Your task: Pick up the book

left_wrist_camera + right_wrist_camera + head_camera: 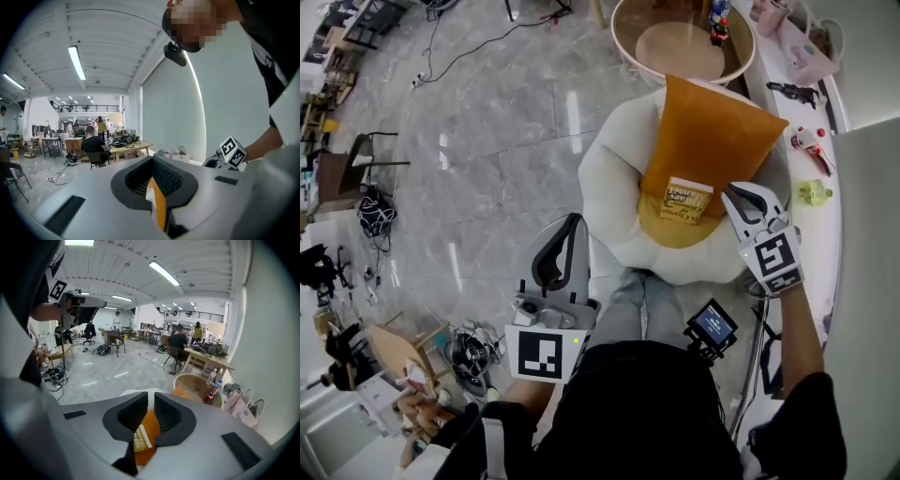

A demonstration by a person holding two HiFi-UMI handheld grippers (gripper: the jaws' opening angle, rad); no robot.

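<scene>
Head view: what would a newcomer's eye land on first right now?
The big orange cushion propped in the white round chair at upper centre stands out first, with the small yellow book at its lower edge. The right tongs hover just right of the book, slightly parted and empty, while the left tongs hang at lower left beside the chair.

One book (688, 202), one orange cushion (712, 131) — one white armchair (614, 197)

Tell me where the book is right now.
In the head view, the book rests on the lower end of the orange cushion on the white chair, right of centre, just left of the right gripper.
</scene>
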